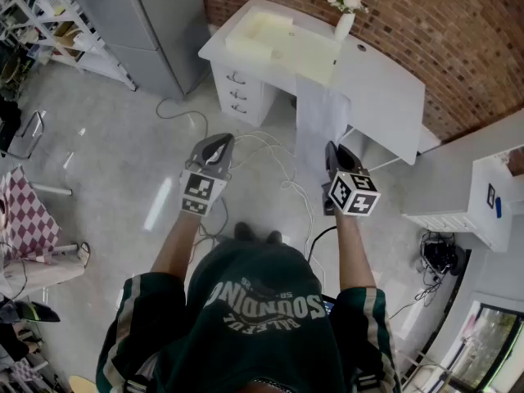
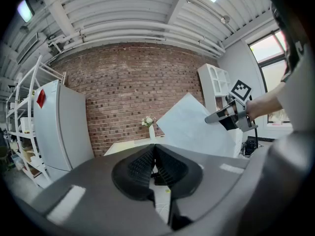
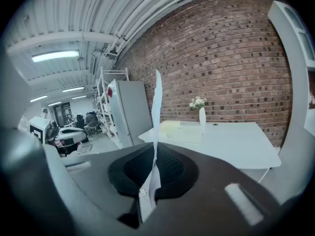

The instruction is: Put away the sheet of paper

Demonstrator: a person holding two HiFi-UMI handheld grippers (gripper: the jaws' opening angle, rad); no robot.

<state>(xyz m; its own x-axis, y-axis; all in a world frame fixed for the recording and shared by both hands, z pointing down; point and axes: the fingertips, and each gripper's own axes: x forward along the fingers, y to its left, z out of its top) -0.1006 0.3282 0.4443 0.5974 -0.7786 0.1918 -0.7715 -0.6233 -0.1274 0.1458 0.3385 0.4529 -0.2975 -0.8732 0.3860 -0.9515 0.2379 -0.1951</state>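
The sheet of paper (image 1: 320,124) is white and stands up from my right gripper (image 1: 332,152), reaching toward the white desk (image 1: 385,80). In the right gripper view the paper (image 3: 156,107) shows edge-on, with the right gripper (image 3: 154,154) shut on its lower edge. From the left gripper view the paper (image 2: 193,128) shows as a broad tilted sheet held by the right gripper (image 2: 216,117). My left gripper (image 1: 219,144) hangs level with it to the left, above the floor. The left gripper (image 2: 154,150) is shut with nothing between its jaws.
On the desk lie a cream foam pad (image 1: 274,38) and a vase of flowers (image 1: 345,16). Drawers (image 1: 237,92) sit under the desk's left end. A grey fridge (image 1: 155,23) and shelving (image 1: 45,15) stand at the left, a white cabinet (image 1: 479,195) at the right. Cables (image 1: 282,166) trail over the floor.
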